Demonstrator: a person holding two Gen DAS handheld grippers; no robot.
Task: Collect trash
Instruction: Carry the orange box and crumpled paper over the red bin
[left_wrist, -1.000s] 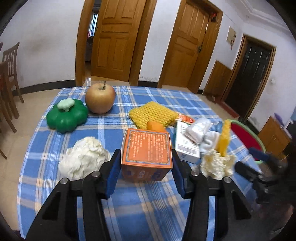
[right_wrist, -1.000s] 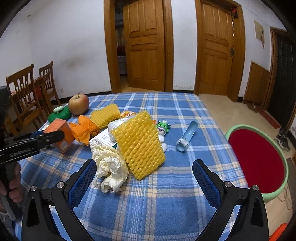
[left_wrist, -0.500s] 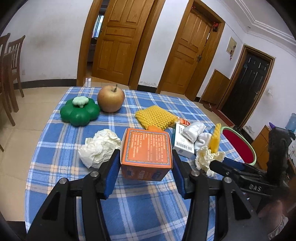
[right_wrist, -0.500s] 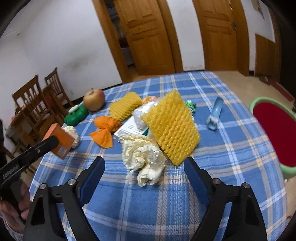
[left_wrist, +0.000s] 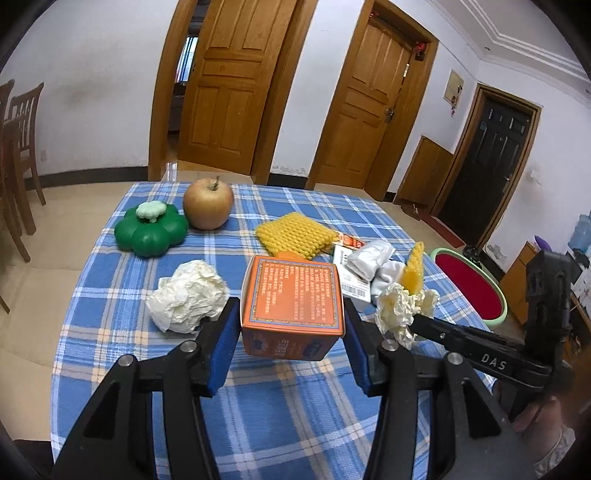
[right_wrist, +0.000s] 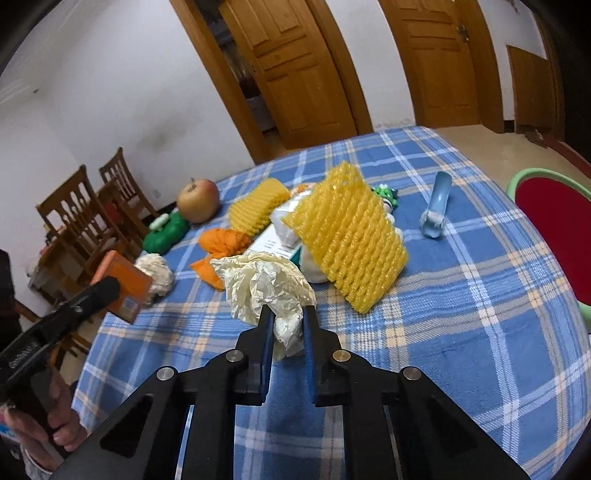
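Note:
My left gripper (left_wrist: 291, 325) is shut on an orange box (left_wrist: 291, 299) and holds it above the checked tablecloth (left_wrist: 258, 417); the box also shows in the right wrist view (right_wrist: 123, 286). My right gripper (right_wrist: 288, 317) is shut on a crumpled cream paper wad (right_wrist: 266, 284), which shows in the left wrist view (left_wrist: 400, 306) too. A second white paper wad (left_wrist: 188, 295) lies left of the box. A yellow foam net (right_wrist: 347, 236) stands just right of the held wad. Another yellow foam net (left_wrist: 295, 232) lies further back.
An apple (left_wrist: 208, 203) and a green pumpkin-shaped container (left_wrist: 150, 229) sit at the far left. An orange wrapper (right_wrist: 221, 243), white packets (left_wrist: 369, 254), a barcode box (left_wrist: 351, 280), a small green toy (right_wrist: 386, 194) and a pale blue scoop (right_wrist: 437, 205) lie mid-table. A red-topped stool (right_wrist: 554, 221) stands right; chairs (right_wrist: 81, 218) stand left.
My right gripper has moved in and closed on the cream paper wad. My left gripper has kept its hold on the orange box and shifted slightly.

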